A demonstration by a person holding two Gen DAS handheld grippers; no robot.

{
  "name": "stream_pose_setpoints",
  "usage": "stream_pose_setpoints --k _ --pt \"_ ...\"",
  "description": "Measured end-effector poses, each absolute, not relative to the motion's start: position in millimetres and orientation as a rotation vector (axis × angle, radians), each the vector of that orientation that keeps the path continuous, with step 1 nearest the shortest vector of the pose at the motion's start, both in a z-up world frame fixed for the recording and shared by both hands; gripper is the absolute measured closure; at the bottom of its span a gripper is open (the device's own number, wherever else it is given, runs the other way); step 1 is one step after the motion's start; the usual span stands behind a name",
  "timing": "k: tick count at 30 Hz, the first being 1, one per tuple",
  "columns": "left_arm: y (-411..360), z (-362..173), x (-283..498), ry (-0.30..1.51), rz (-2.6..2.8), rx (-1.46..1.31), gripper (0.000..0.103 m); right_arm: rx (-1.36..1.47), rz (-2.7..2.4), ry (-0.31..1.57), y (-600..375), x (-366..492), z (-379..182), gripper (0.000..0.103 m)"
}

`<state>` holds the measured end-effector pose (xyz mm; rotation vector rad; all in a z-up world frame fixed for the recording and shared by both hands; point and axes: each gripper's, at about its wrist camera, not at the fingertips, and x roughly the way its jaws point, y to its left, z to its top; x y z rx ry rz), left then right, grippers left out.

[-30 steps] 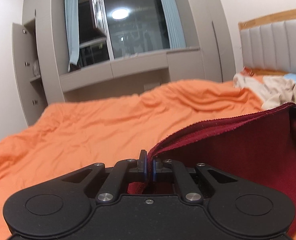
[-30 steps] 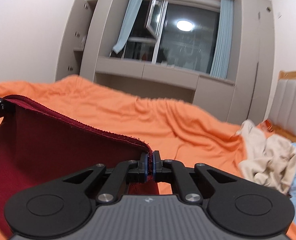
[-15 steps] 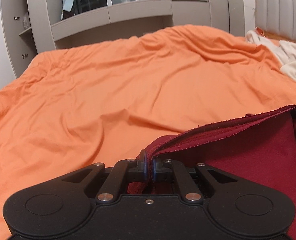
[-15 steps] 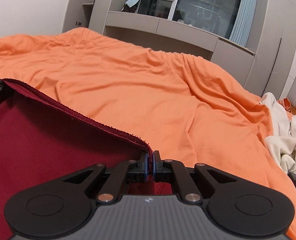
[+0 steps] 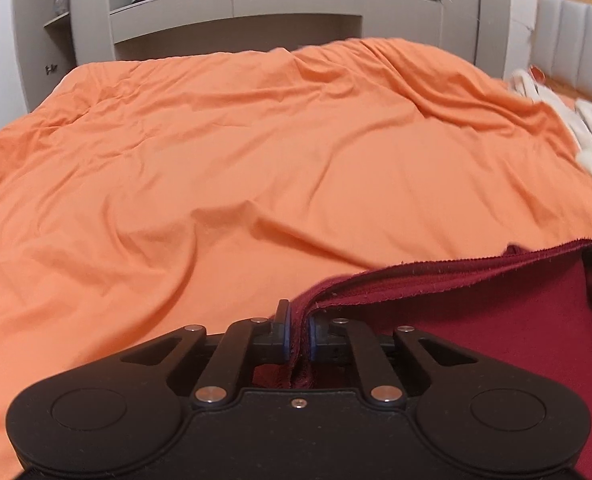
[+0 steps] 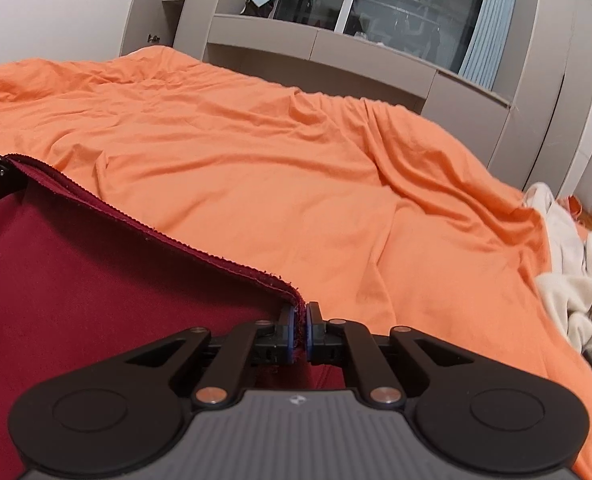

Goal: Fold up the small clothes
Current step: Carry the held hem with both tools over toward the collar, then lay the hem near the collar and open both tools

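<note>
Both hand-held grippers have tipped downward since a second ago: the window and ceiling light that filled the upper part of each view have slid toward the top, and the wrinkled orange bedspread now fills most of both pictures. Clamped in the left gripper is one top corner of the dark red knit garment, its blue pads pinching a bunched fold of cloth. At the other top corner the right gripper is likewise clenched on the fabric. Between the two, the garment's raw top hem runs nearly taut, and the cloth hangs below it over the near edge of the bed, in front of the bedspread. Whether its lower part touches the bedspread cannot be told. A heap of cream clothes lies near the bed's right edge, by the padded grey headboard, well apart from the red garment.
</note>
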<state>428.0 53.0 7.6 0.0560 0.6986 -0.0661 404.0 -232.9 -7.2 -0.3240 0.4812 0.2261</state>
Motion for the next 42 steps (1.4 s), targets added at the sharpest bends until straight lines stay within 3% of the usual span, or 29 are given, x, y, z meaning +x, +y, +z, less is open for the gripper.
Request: stream_pose_setpoints --k 8,11,14,16,17,19,20,22,26,28,36,42 --pt "54 0 438 0.721 -0.035 0.047 0.095 -0.332 0.236 0.487 -228 417 -10 0.097" --pt "56 -2 440 0.737 -0.027 0.042 0.089 -0.318 0.237 0.498 -230 419 -12 0.093" --pt "58 -2 440 0.742 -0.009 0.027 0.08 -0.3 0.233 0.492 -234 420 -9 0.065" --pt "63 -1 440 0.743 -0.002 0.005 0.069 -0.291 0.238 0.479 -238 418 -6 0.04" --pt "66 0 440 0.743 0.001 -0.008 0.066 -0.291 0.237 0.473 -240 417 -5 0.037" --pt "71 1 439 0.742 0.012 -0.035 0.045 -0.303 0.227 0.465 -242 416 -2 0.026" --pt "75 2 439 0.741 0.02 -0.047 0.04 -0.309 0.218 0.457 -244 414 -1 0.021" --pt "82 6 437 0.732 0.04 -0.072 0.027 -0.315 0.191 0.432 -250 412 3 0.006" --pt "90 14 431 0.708 0.077 -0.094 0.014 -0.312 0.232 0.463 -264 407 11 0.0" --pt "89 16 427 0.694 0.084 -0.087 0.003 -0.338 0.307 0.5 -269 402 9 0.0" --pt "65 1 429 0.733 0.086 0.067 0.002 -0.471 0.221 0.541 -272 408 -25 0.0" --pt "75 -18 439 0.821 0.139 0.051 0.002 -0.274 0.025 0.52 -314 427 -19 0.0"
